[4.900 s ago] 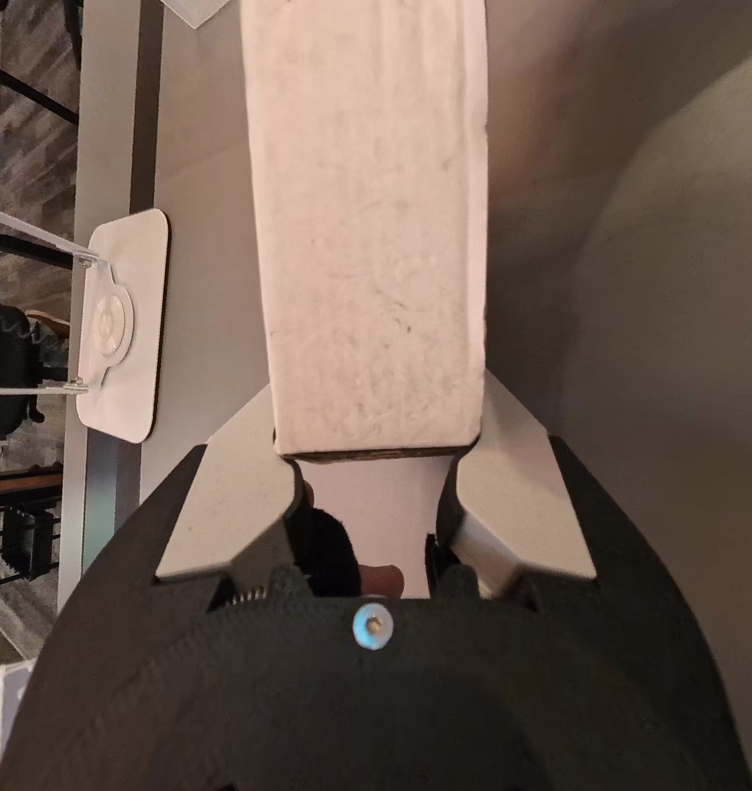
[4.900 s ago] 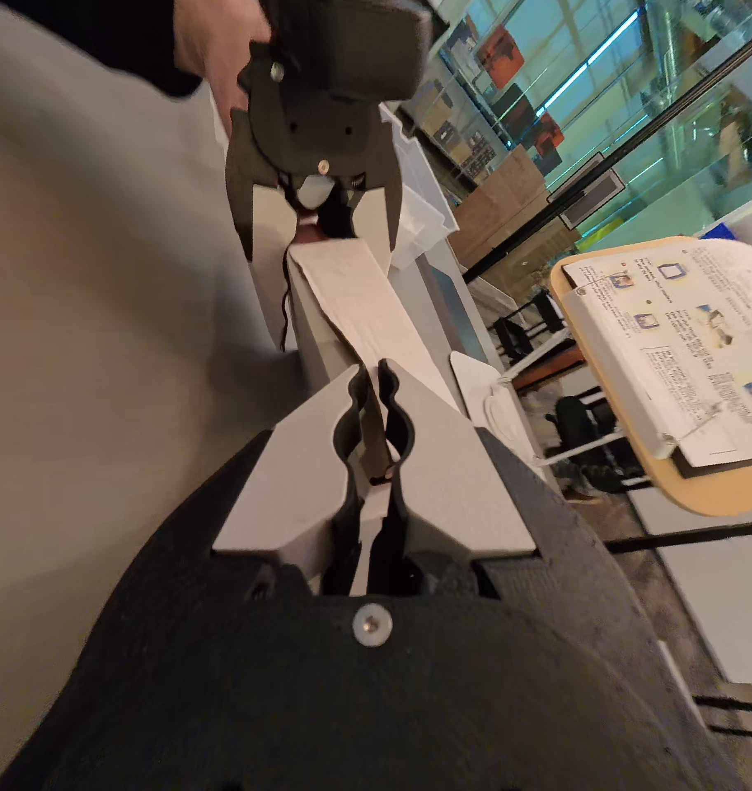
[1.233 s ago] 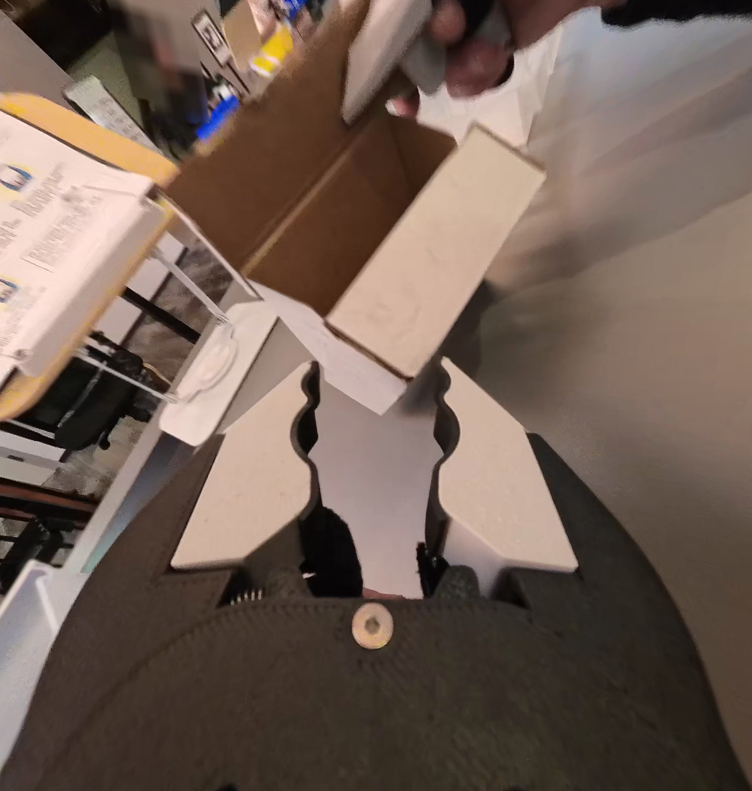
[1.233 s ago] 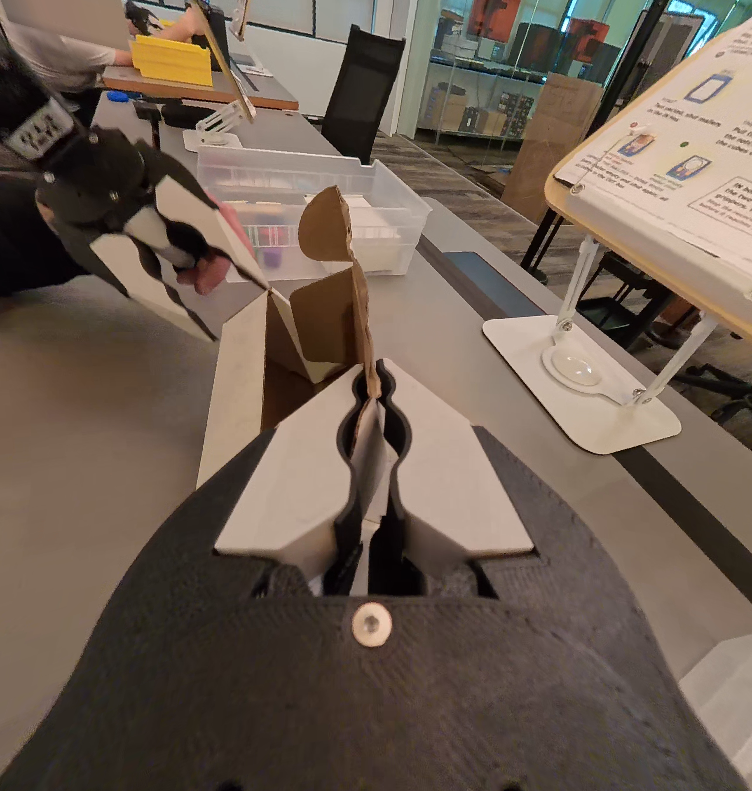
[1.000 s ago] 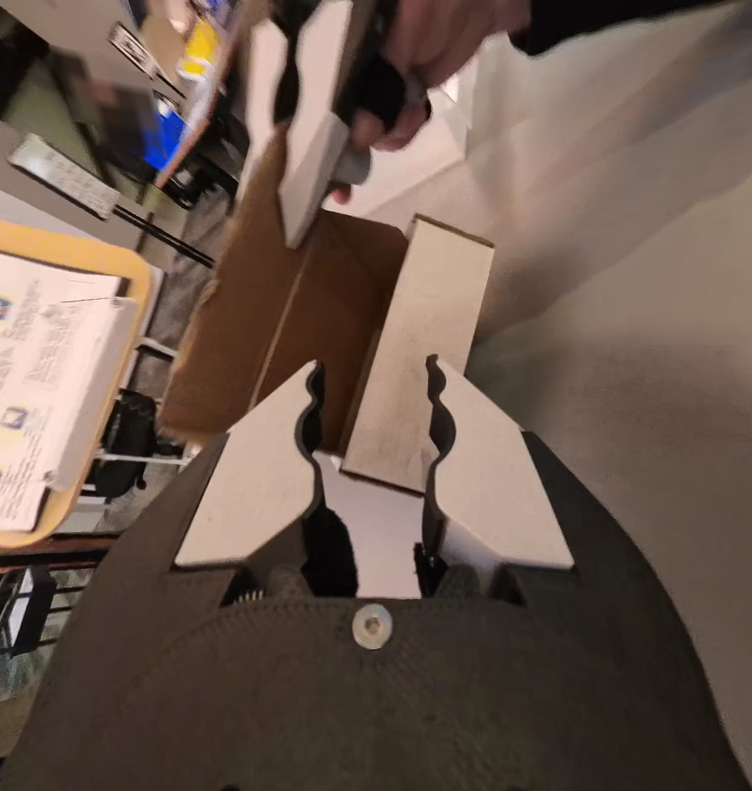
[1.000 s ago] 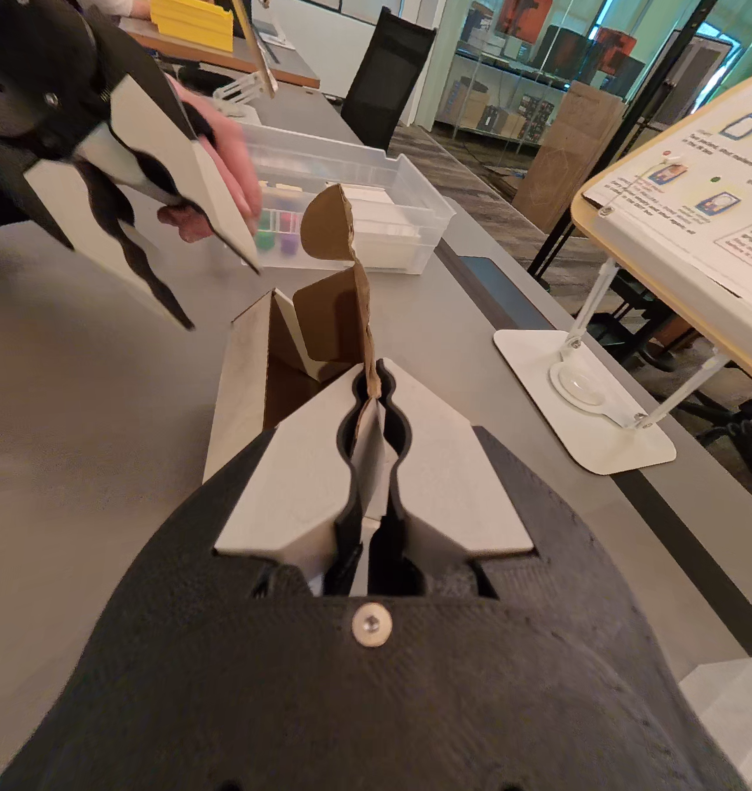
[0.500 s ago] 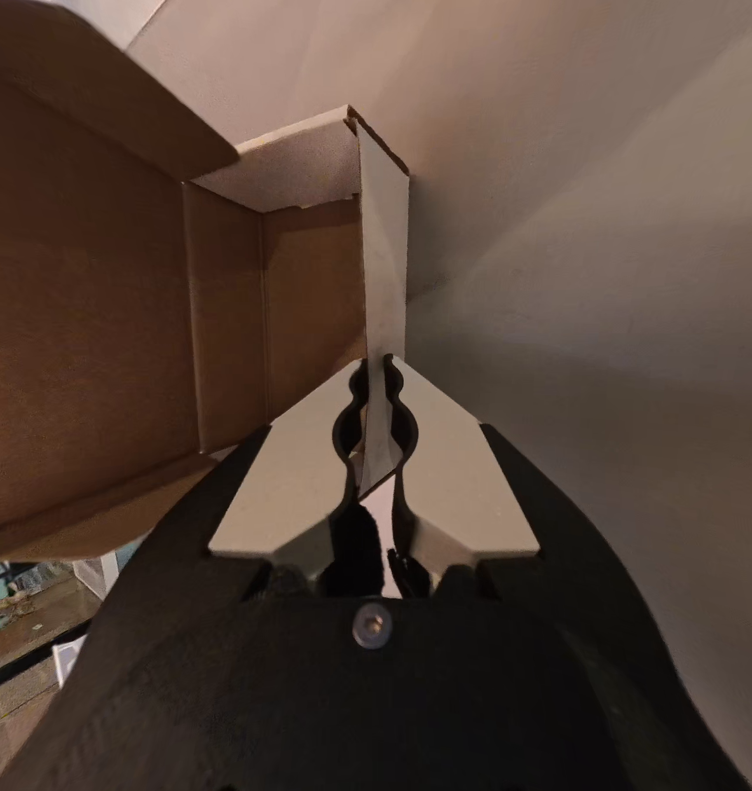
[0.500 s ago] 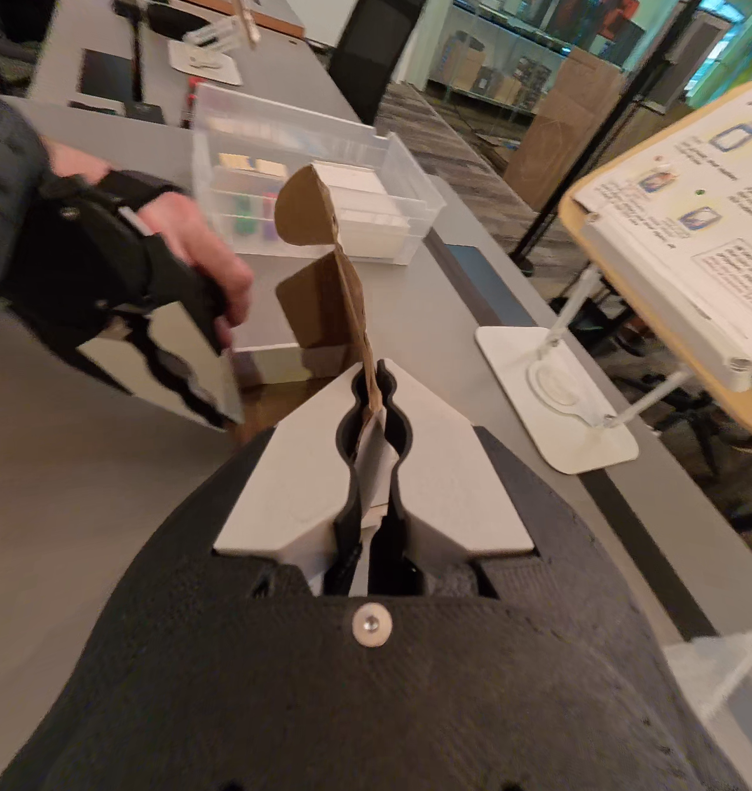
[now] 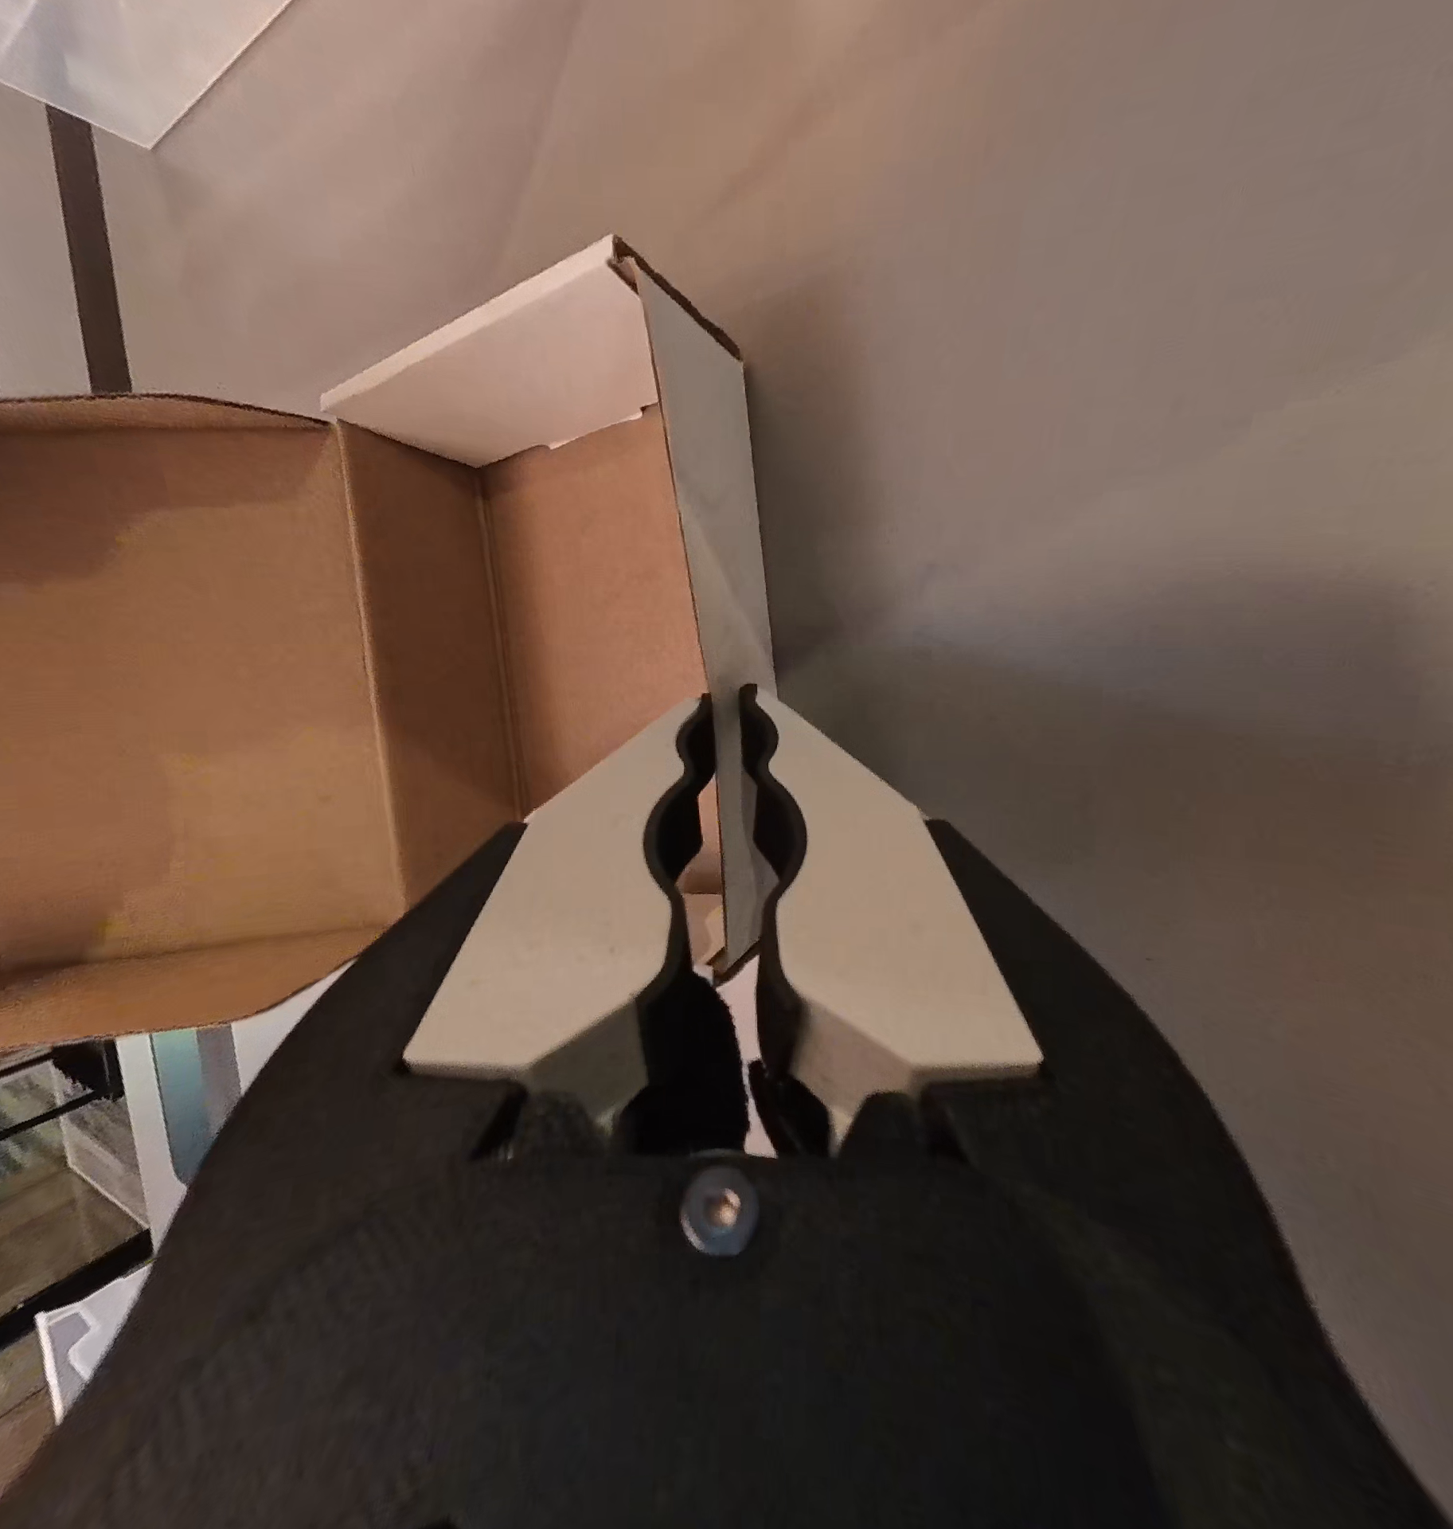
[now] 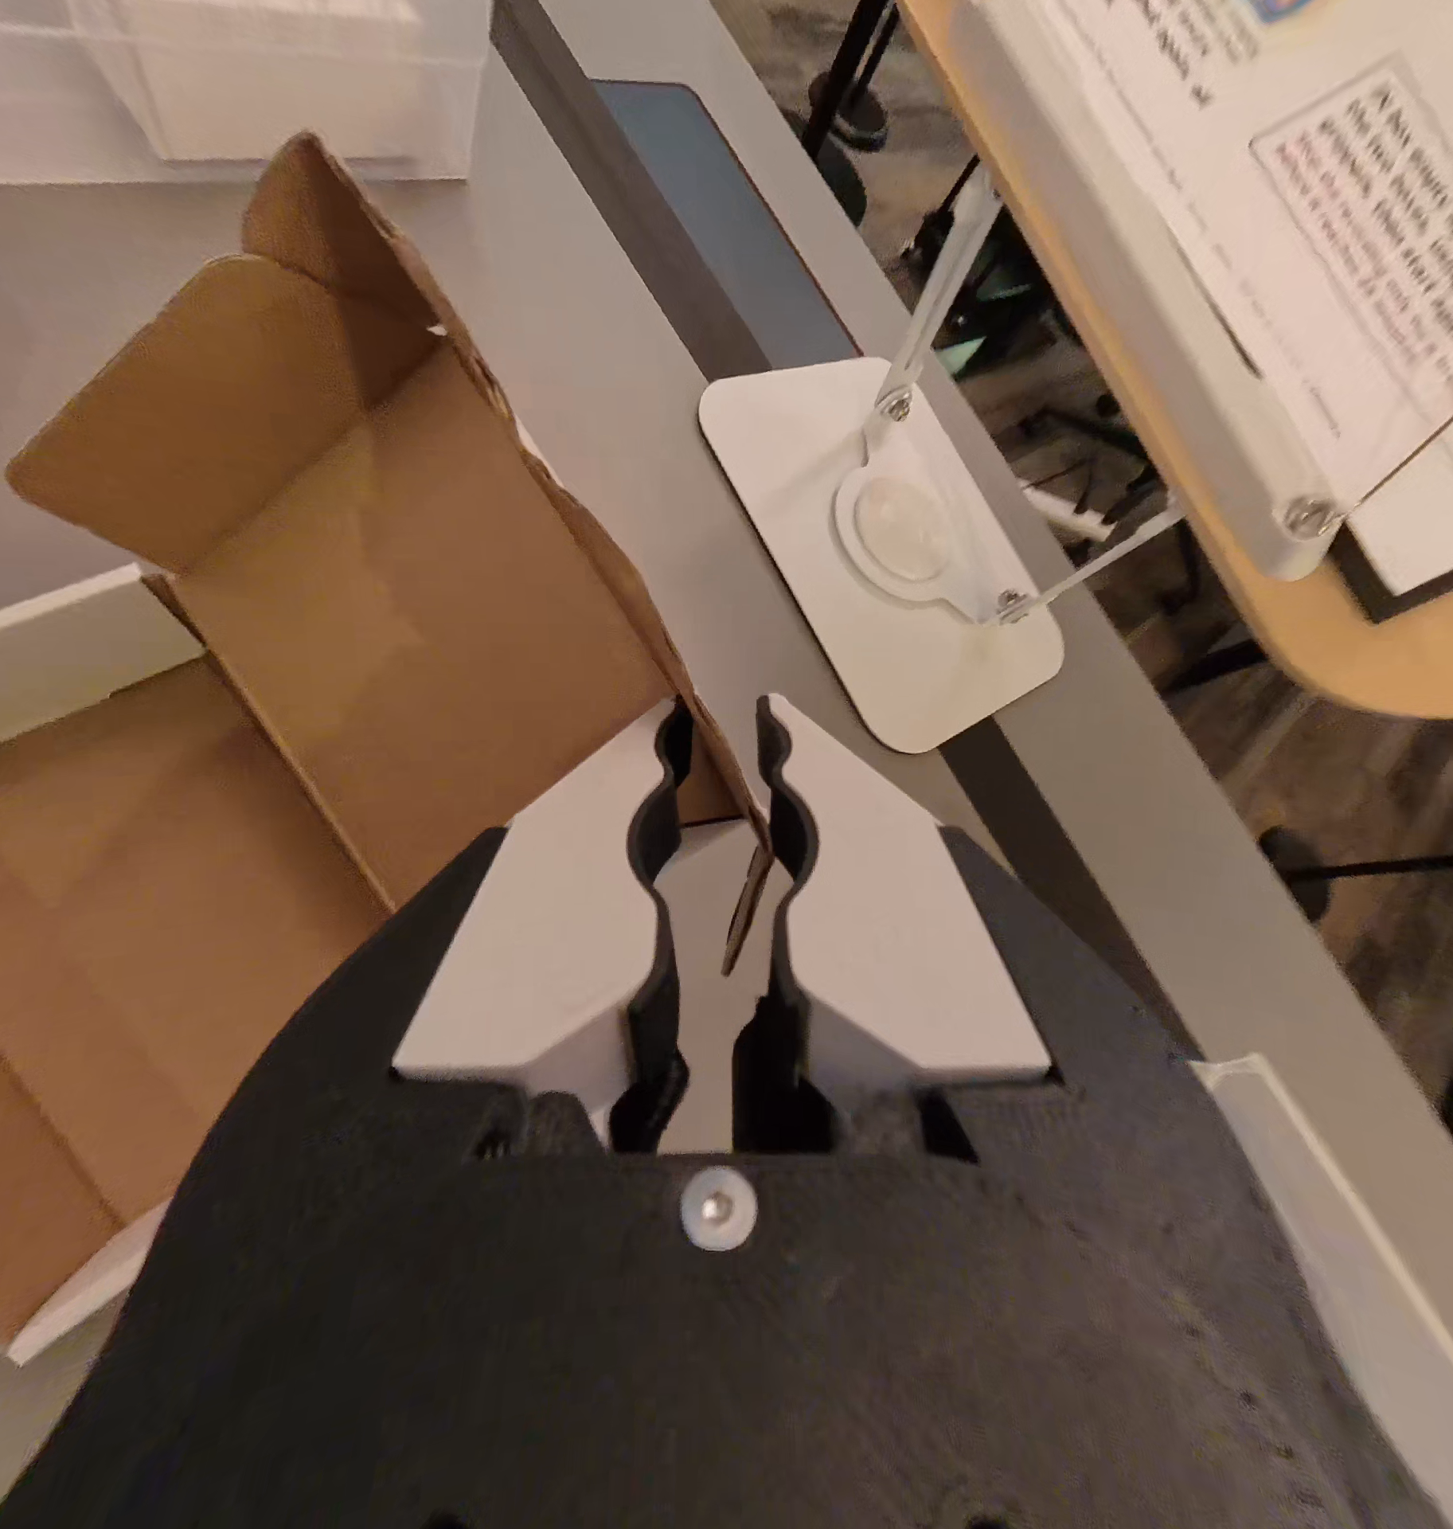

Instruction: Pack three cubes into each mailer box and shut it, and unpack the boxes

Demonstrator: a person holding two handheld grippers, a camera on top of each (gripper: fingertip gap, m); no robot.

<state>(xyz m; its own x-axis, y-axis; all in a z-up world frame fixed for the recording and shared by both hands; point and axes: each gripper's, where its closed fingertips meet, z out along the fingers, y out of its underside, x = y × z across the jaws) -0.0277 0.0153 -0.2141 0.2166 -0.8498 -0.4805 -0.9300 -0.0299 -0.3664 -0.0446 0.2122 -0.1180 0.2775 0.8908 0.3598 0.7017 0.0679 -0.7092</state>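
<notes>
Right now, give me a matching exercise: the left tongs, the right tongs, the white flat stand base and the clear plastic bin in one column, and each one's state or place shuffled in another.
1. left tongs
2. right tongs
3. white flat stand base
4. clear plastic bin

A. on the grey table, right of the lid
B. shut on the white cardboard side wall of the mailer box
C. beyond the box lid, at the top of the right wrist view
D. open, with the edge of the brown cardboard lid between them

Pairs: 1-B, 2-D, 3-A, 4-C.
</notes>
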